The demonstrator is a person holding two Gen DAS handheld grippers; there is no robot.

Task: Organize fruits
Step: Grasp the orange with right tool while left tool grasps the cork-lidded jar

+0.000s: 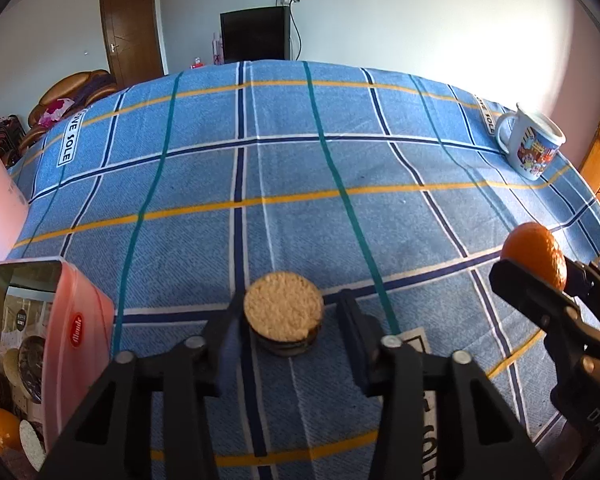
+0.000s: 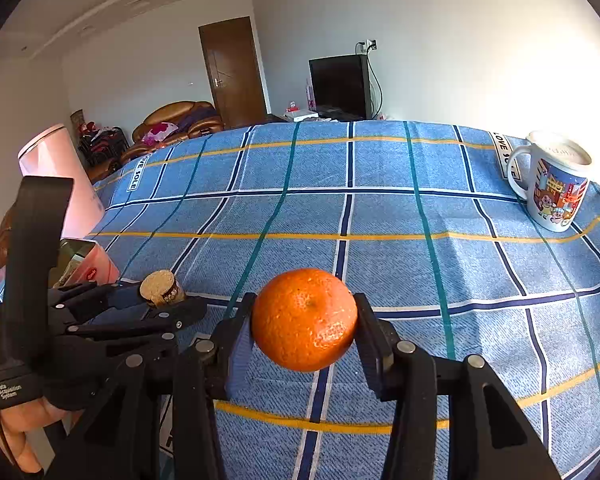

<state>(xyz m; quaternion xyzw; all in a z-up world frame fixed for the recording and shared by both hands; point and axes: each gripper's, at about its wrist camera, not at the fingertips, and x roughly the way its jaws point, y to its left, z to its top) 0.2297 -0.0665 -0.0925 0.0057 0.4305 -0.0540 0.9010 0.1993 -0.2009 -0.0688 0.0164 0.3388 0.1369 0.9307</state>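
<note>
Nearest the right wrist camera, the right gripper (image 2: 304, 320) was clamped on an orange (image 2: 304, 318), a pad pressed to each side of the fruit, which hung a little above the blue checked cloth (image 2: 380, 216) near its front edge. In the left wrist view the same orange showed at the right, gripped between those black jaws. Just to its left, the left gripper (image 1: 291, 308) stood astride a small stack of round sandwich biscuits (image 1: 284, 310) lying on the cloth near the front edge. Its left pad lay against the stack while a clear gap remained at the right pad, so the jaws stood partly apart with the biscuits between them and unclamped. A person's hand (image 2: 24, 432) held that gripper's handle at the lower left of the right wrist view. By the front left corner of the cloth stood a pink box (image 1: 80, 320) printed with biscuit pictures. The middle of the cloth lay further back. Towards the far right corner, an illustrated white mug (image 2: 556, 188) stood upright, its handle turned left. Beyond the far edge were a brown sofa (image 2: 176, 120), a dark wooden door (image 2: 234, 72) and a black television (image 2: 340, 86) against the white wall.
</note>
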